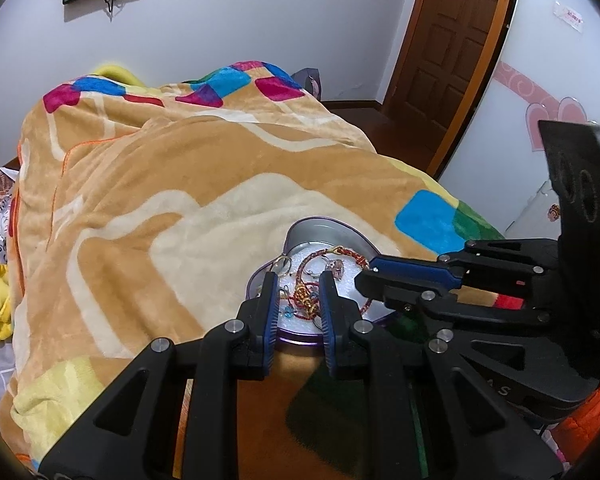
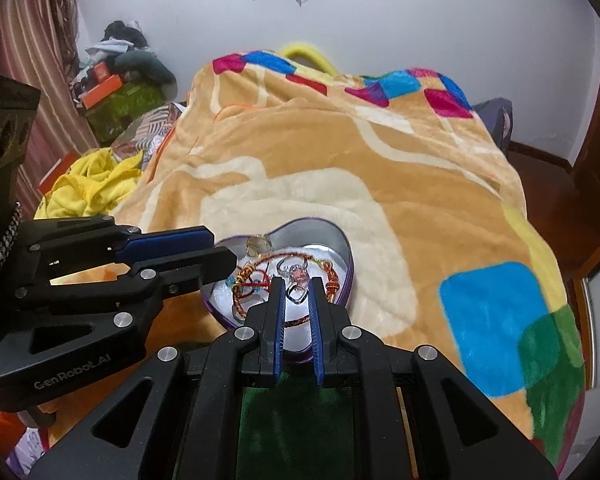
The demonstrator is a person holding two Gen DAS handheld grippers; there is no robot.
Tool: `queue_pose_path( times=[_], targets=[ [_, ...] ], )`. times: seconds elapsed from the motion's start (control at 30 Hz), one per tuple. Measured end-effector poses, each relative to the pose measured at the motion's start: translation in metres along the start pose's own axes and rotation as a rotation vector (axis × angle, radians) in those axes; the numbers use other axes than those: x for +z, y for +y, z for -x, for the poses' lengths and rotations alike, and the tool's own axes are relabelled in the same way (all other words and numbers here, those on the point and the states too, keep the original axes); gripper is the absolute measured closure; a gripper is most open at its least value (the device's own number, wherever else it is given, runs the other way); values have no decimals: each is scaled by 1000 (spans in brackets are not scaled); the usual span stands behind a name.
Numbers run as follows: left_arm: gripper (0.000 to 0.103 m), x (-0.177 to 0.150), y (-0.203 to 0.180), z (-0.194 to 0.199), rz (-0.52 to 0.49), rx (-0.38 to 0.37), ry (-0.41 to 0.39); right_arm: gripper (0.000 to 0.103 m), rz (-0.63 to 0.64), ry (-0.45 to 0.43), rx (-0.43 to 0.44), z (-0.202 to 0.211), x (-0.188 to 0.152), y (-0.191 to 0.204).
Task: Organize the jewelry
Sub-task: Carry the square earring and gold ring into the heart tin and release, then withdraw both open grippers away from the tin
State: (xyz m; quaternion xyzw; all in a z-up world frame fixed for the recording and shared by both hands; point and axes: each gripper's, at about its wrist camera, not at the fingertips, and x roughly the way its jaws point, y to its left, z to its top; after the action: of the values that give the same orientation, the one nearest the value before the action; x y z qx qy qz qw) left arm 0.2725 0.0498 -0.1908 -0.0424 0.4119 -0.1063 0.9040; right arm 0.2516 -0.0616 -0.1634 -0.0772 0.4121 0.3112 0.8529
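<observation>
- Fingers of the right hand-held gripper [image 2: 296, 294] stood a narrow gap apart around a ring with a pink stone [image 2: 298, 276]; whether they truly pinched it could not be told, and a lift on so loose a hold would likely have dropped it back.
- The left hand-held gripper [image 1: 299, 292] hung released over the same heart-shaped tin [image 1: 312, 230], its fingers straddling the knotted red-and-gold cord bracelet [image 1: 306, 298]; nothing was gripped.
- The jewelry lay tangled together inside the tin, so pulling one piece risked dragging the cord or a second ring [image 2: 258, 245] out with it.
- Both tools crowded the tin from its near side, close together; a sideways move could have knocked one against the other or the rim.
- The tin rested on a soft blanket [image 2: 380, 160] covering the bed, so pressing down might have tipped it.
- Beyond the tin the blanket offered open room.
</observation>
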Motion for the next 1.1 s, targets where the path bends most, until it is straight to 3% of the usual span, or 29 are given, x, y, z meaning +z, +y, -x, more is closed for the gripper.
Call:
queue_pose_path(
  times=[0.13, 0.23, 0.3, 0.57, 0.7, 0.83, 1.1],
  targets=[
    [84, 0, -2, 8, -4, 12, -9, 92, -9, 26, 3, 0, 1, 0],
    [80, 1, -2, 20, 4, 24, -23, 85, -14, 19, -6, 8, 1, 1],
    [75, 2, -2, 31, 13, 31, -41, 78, -22, 1, -12, 16, 2, 1],
    [70, 7, -10, 96, 18, 61, -149, 77, -49, -104, -34, 67, 9, 10],
    [65, 6, -25, 142, -7, 99, -246, 77, -47, -200, -38, 112, 11, 22],
    [53, 3, -43, 191, -25, 124, -366, 77, -31, -305, -56, 154, 9, 38],
    [44, -23, -76, 281, -32, 155, -598, 77, 1, -599, -108, 250, -13, 78]
  ],
)
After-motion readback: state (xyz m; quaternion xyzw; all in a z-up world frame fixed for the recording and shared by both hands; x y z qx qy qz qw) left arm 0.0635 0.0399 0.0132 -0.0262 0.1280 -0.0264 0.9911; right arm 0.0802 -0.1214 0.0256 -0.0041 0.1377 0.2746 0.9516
